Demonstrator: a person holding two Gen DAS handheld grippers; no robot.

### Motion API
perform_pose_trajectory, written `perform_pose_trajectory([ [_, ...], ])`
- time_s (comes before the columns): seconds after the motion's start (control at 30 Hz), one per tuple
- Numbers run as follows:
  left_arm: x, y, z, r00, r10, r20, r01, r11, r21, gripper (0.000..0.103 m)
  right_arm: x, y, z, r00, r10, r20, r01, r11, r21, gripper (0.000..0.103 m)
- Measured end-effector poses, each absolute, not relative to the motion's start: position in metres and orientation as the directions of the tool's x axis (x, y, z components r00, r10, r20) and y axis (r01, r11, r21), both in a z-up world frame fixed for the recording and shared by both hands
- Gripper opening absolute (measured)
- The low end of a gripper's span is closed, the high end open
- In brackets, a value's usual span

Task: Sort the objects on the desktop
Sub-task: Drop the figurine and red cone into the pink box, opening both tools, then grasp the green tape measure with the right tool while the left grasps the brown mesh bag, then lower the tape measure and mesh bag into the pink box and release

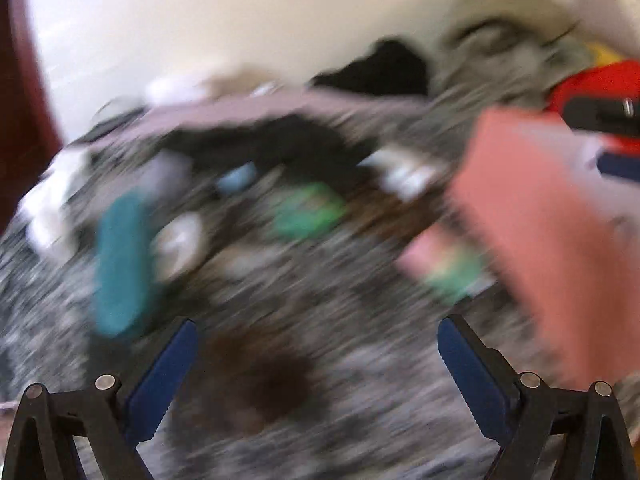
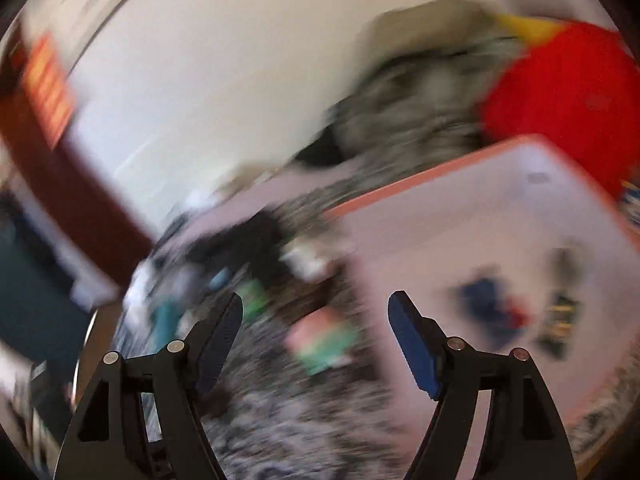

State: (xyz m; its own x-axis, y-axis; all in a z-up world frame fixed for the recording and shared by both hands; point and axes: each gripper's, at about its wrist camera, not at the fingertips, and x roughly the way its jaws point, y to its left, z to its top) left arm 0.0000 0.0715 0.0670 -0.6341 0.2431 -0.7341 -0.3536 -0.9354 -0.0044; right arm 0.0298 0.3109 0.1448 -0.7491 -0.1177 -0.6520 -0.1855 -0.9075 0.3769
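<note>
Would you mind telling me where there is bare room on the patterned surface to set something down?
Free: the speckled cloth just ahead of the open left gripper, between teal object and pink box. Crowded: farther back around the green item.

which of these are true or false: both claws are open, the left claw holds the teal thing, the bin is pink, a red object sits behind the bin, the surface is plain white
1. Both claws are open. True: the left claw and right claw each show a wide gap with nothing between.
2. The left claw holds the teal object. False: it lies loose on the surface.
3. The bin is pink. True.
4. A red object sits behind the bin. True.
5. The surface is plain white. False: it is a mottled grey, black and white fabric.
</note>
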Motion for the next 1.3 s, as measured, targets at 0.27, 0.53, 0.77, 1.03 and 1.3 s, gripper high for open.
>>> perform_pose_trajectory([
  [0.27,-0.041,-0.006,-0.015,-0.446,0.225,-0.866,-0.202,-0.968,-0.148,0.099,-0.087,0.186,0.064,-0.612,-0.143,-0.778,0.004,-0.984,0.177,0.083],
  [0.53,-0.057,0.025,-0.026,-0.433,0.254,-0.865,-0.280,-0.950,-0.139,0.099,-0.178,0.167,-0.011,-0.561,-0.017,-0.828,0.085,-0.996,-0.038,0.086],
  [0.77,-0.049,0.045,-0.015,-0.447,0.287,-0.847,-0.375,-0.920,-0.114,0.018,-0.191,0.153,-0.029,-0.586,0.067,-0.808,0.109,-0.981,-0.160,0.060],
  [1.03,-0.007,0.039,0.043,-0.523,0.381,-0.763,-0.407,-0.898,-0.169,0.015,-0.140,0.166,0.012,-0.558,-0.098,-0.824,0.114,-0.993,0.042,0.060],
  [1.3,0.035,0.045,0.127,-0.640,0.477,-0.602,-0.468,-0.864,-0.187,0.015,-0.043,0.199,0.118,-0.699,-0.195,-0.688,0.096,-0.979,0.180,0.060],
])
